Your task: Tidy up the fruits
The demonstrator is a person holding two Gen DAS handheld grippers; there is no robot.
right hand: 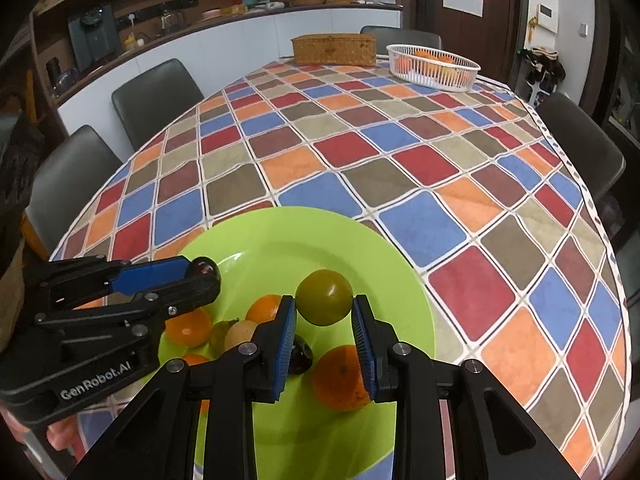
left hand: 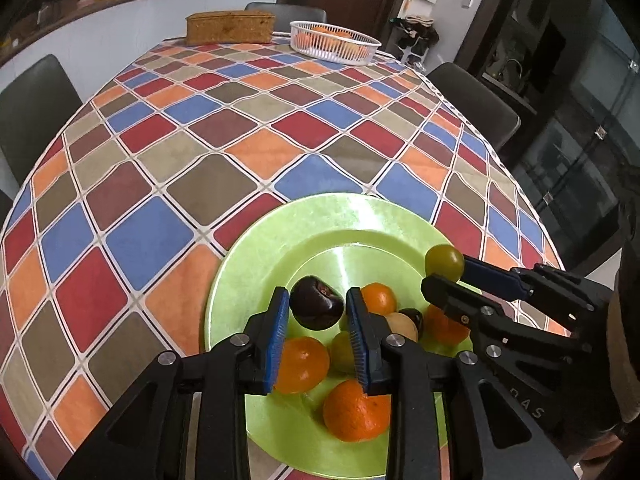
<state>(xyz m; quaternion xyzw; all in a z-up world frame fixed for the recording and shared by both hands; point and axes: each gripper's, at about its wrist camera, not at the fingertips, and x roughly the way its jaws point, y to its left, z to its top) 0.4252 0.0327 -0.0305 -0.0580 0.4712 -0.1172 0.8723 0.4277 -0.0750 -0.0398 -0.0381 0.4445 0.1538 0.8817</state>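
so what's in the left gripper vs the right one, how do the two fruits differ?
Colour: the left gripper holds a dark plum, near black-maroon; the right gripper holds a green fruit, olive-yellow.
Surface: the dark plum shows a stem dimple facing the left camera; the green fruit looks smooth with a small glint.
Size: the green fruit fills slightly more of its gripper's gap.
Shared: both round, both pinched between blue pads above the green plate.
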